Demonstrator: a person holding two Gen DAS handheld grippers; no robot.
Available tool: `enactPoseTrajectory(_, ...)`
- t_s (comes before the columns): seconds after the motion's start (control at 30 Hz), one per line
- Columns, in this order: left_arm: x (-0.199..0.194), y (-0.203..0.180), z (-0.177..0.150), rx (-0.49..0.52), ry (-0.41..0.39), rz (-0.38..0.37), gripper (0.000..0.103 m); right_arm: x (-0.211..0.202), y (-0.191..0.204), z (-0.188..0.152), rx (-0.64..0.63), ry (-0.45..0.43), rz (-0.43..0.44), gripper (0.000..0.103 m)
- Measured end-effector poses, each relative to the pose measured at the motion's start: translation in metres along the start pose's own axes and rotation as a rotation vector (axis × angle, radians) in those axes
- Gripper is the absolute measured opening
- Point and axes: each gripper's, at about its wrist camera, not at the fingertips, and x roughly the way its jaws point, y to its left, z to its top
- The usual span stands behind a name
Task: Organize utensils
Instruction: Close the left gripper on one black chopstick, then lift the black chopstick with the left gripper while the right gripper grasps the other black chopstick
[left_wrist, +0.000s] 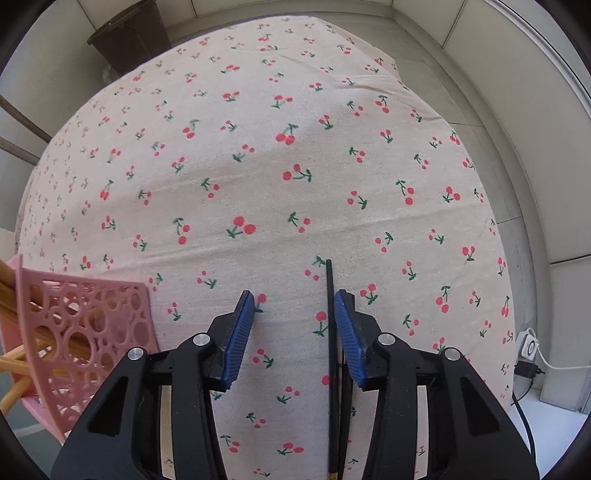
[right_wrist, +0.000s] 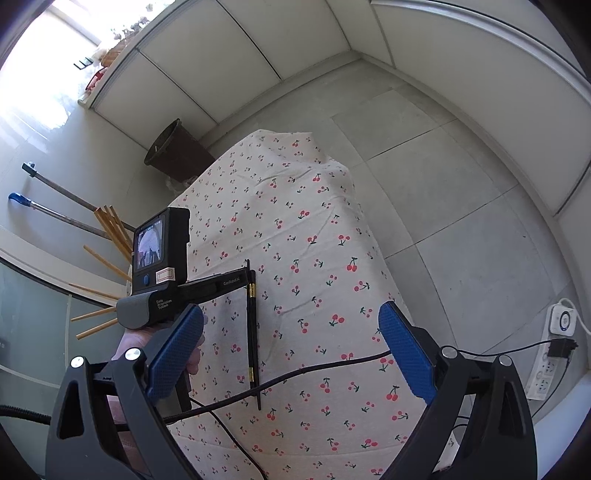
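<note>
Chopsticks (left_wrist: 330, 332), black pair, lie on the cherry-cloth desk (left_wrist: 258, 147) between the spread fingers of the left hand-held gripper (left_wrist: 295, 321), long axis along them, hugging one pad. Right hand-held gripper (right_wrist: 291, 336) hovers apart, farther. Pink basket (left_wrist: 85, 332) at desk's left edge.

Home balcony or utility corner: cherry-print tablecloth (left_wrist: 258, 166), tiled floor (right_wrist: 461, 192), bucket (right_wrist: 173, 151), mop handles (right_wrist: 59, 210).
</note>
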Motion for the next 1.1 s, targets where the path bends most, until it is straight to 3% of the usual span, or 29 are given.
enactPoseTrajectory(0.07, 0.002, -0.01, 0.001, 0.039, -0.011, 0.019, 0.04, 0.0, 0.0, 0.0, 0.003, -0.002, -0.005, 0.093)
enactPoseTrajectory(0.23, 0.005, -0.024, -0.005, 0.082, -0.004, -0.025, 0.035, 0.001, -0.005, 0.002, 0.029, 0.003, -0.005, 0.093)
enactPoseTrajectory(0.33, 0.004, -0.025, -0.012, 0.084, -0.01, -0.046, 0.023, 0.006, -0.007, 0.001, 0.039, 0.019, -0.001, 0.093)
enactPoseTrajectory(0.4, 0.002, -0.021, -0.019, 0.078, -0.016, -0.05, 0.006, 0.01, -0.007, 0.0, 0.037, 0.027, -0.007, 0.093)
enactPoseTrajectory(0.67, -0.015, -0.002, -0.066, 0.073, -0.057, -0.026, 0.004, 0.042, -0.001, -0.005, 0.007, 0.092, -0.059, 0.093)
enactPoseTrajectory(0.87, -0.08, 0.024, -0.119, 0.072, -0.174, -0.086, 0.004, 0.082, 0.03, -0.002, -0.061, 0.112, -0.079, 0.093)
enactPoseTrajectory(1.1, -0.146, 0.06, -0.151, -0.021, -0.313, -0.14, 0.004, 0.132, 0.072, -0.006, -0.169, 0.126, -0.149, 0.093)
